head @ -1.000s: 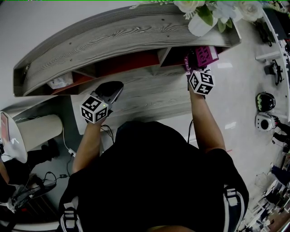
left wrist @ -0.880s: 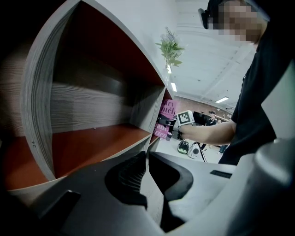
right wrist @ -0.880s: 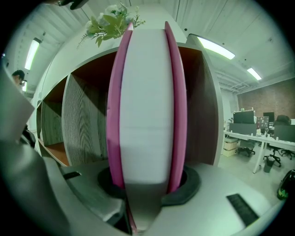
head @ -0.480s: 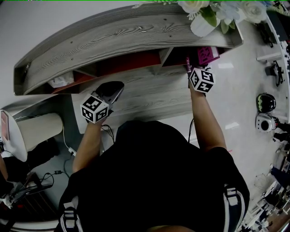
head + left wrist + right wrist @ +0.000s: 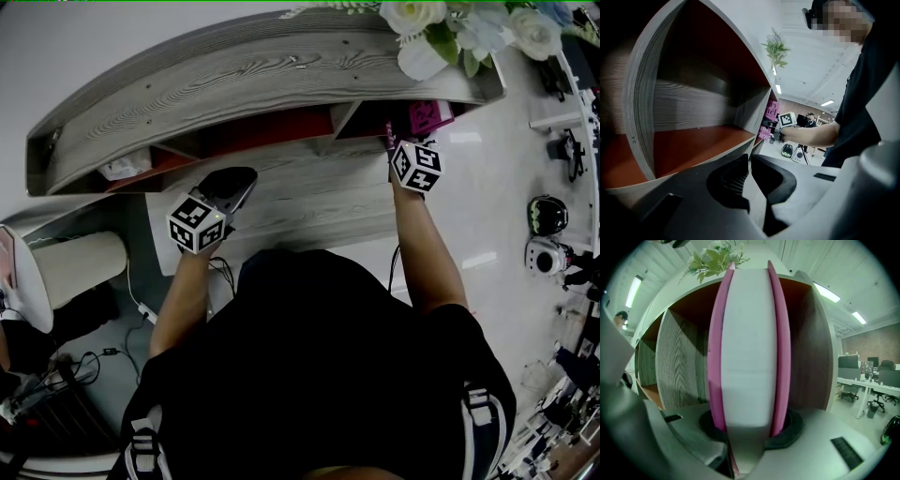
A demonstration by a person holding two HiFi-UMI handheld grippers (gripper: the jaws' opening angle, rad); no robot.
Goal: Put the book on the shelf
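Note:
A pink-covered book (image 5: 749, 348) stands upright between the jaws of my right gripper (image 5: 750, 427), which is shut on its lower edge; white page edges face the camera. In the head view the book (image 5: 424, 114) pokes into the rightmost compartment of the grey wooden shelf (image 5: 253, 75), just ahead of my right gripper (image 5: 403, 141). The same book (image 5: 770, 117) shows far off in the left gripper view. My left gripper (image 5: 236, 178) rests low on the lower shelf board, jaws together with nothing between them (image 5: 749, 161), facing an empty red-lined compartment (image 5: 693, 140).
A white vase of flowers (image 5: 441, 33) stands on the shelf top above the right compartment. A small white item (image 5: 124, 169) lies in the far-left compartment. A lamp shade (image 5: 80, 267) stands at lower left. Helmets and gear (image 5: 547, 232) lie on the floor at right.
The book and right gripper have edged slightly farther into the right compartment. The left gripper has stayed where it was.

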